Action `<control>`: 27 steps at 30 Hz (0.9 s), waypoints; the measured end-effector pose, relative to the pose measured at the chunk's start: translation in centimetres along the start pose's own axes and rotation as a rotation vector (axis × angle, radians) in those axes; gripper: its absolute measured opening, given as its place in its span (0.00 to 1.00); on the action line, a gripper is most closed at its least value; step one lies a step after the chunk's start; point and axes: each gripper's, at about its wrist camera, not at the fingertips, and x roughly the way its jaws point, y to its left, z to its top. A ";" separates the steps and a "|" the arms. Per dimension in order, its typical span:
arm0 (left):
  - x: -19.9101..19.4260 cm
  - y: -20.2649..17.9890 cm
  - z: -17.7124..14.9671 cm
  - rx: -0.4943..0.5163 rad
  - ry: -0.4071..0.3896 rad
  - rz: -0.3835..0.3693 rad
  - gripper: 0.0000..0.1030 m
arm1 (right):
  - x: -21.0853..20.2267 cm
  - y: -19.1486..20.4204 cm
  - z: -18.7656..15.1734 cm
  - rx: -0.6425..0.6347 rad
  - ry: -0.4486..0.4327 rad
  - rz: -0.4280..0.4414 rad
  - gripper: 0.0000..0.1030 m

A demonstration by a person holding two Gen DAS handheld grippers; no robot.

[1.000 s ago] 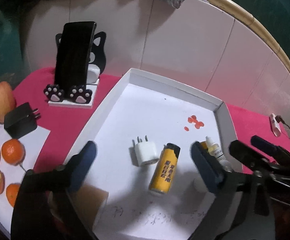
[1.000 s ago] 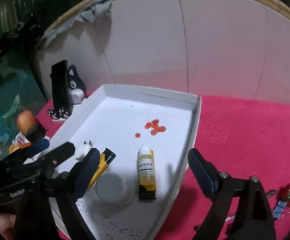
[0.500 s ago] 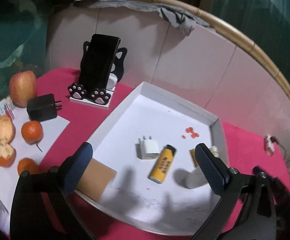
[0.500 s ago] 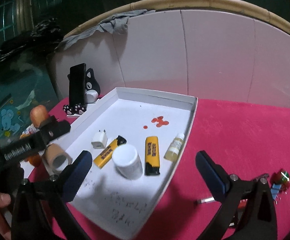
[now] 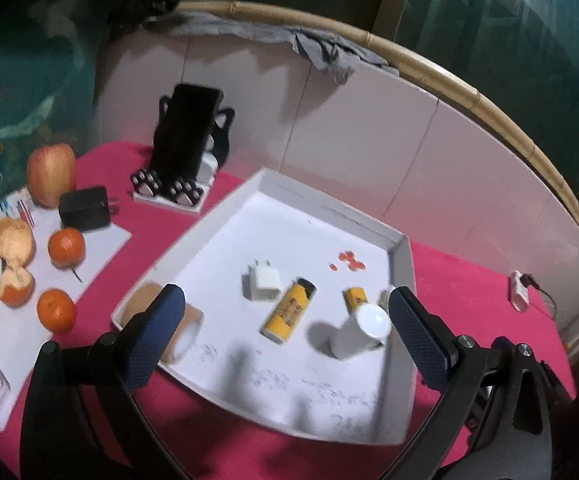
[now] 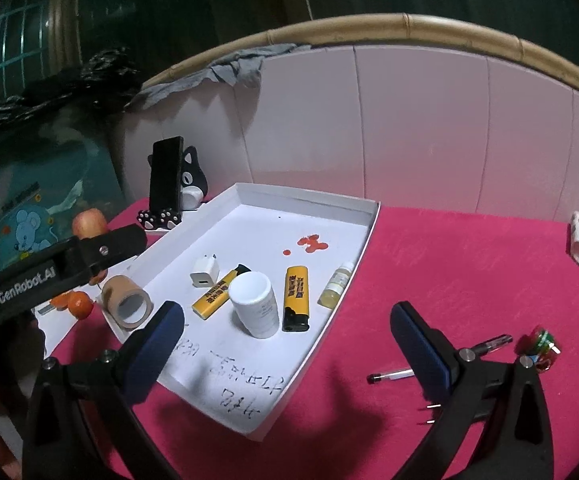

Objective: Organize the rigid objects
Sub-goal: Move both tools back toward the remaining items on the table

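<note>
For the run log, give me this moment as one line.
left claw: open, empty | right claw: open, empty | tray: charger, lighters, jar, dropper bottle

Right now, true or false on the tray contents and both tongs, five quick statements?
1. Two yellow lighters lie in the white tray. True.
2. The white bottle lies on its side. False: it stands upright between the lighters.
3. The right tongs hold the dropper bottle. False: they are open and empty; the dropper lies by the tray's wall.
4. The tape roll sits at the tray's corner. True.
5. The white charger is outside the tray. False: it lies inside.
</note>
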 end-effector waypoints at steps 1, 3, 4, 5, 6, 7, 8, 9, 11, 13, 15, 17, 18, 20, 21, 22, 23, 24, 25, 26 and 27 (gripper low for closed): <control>0.1 -0.1 -0.1 -0.008 0.020 -0.028 1.00 | -0.2 0.0 -0.1 -0.001 -0.004 0.002 1.00; 0.1 -0.2 -0.2 -0.020 0.046 -0.060 1.00 | -0.6 0.0 -0.2 0.000 -0.009 0.008 1.00; 0.1 -0.4 -0.3 -0.016 0.048 -0.060 1.00 | -0.8 0.0 -0.3 -0.001 -0.011 0.009 1.00; 0.0 -0.6 -0.4 -0.007 0.048 -0.057 1.00 | -0.9 0.0 -0.3 -0.001 -0.014 0.008 1.00; -0.1 -0.8 -0.5 0.003 0.044 -0.048 1.00 | -1.0 0.0 -0.4 -0.002 -0.018 0.008 1.00; -0.2 -1.0 -0.6 0.009 0.038 -0.035 1.00 | -1.1 0.0 -0.4 -0.002 -0.020 0.007 1.00; -0.3 -1.2 -0.6 0.020 0.035 -0.018 1.00 | -1.2 -0.1 -0.5 0.001 -0.021 0.007 1.00; -0.4 -1.4 -0.7 0.030 0.034 -0.012 1.00 | -1.3 -0.1 -0.5 0.003 -0.021 0.009 1.00; -0.7 -1.5 -0.7 0.038 0.015 -0.026 1.00 | -1.5 -0.3 -0.6 0.008 -0.024 0.009 1.00; -1.1 -1.5 -0.8 0.039 -0.011 -0.037 1.00 | -1.8 -0.4 -0.7 0.007 -0.030 0.006 1.00; -1.4 -1.8 -0.9 0.056 -0.021 -0.035 1.00 | -2.2 -0.5 -0.9 0.005 -0.038 0.001 1.00; -1.5 -2.2 -1.1 0.073 -0.016 -0.036 1.00 | -2.5 -0.7 -1.0 0.008 -0.044 -0.002 1.00; -1.5 -2.4 -1.2 0.084 -0.014 -0.034 1.00 | -2.7 -0.9 -1.1 0.011 -0.046 -0.003 1.00; -1.7 -3.2 -1.4 0.121 -0.013 -0.014 1.00 | -2.9 -1.2 -1.3 0.018 -0.047 -0.007 1.00; -1.8 -3.5 -1.6 0.137 -0.013 -0.006 1.00 | -3.1 -1.4 -1.4 0.022 -0.047 -0.009 1.00; -1.8 -3.8 -1.7 0.154 -0.012 -0.001 1.00 | -3.2 -1.6 -1.5 0.026 -0.049 -0.011 1.00; -1.9 -4.1 -1.8 0.168 -0.013 0.002 1.00 | -3.3 -1.7 -1.6 0.030 -0.049 -0.013 1.00; -2.0 -4.4 -1.9 0.178 -0.009 0.002 1.00 | -3.4 -1.9 -1.6 0.035 -0.049 -0.016 1.00; -2.0 -4.6 -2.0 0.185 -0.004 -0.001 1.00 | -3.5 -2.1 -1.6 0.039 -0.050 -0.018 1.00; -2.0 -4.8 -2.1 0.189 -0.002 -0.004 1.00 | -3.6 -2.3 -1.7 0.044 -0.053 -0.021 1.00; -2.1 -5.0 -2.2 0.192 -0.002 -0.008 1.00 | -3.7 -2.4 -1.7 0.047 -0.054 -0.024 1.00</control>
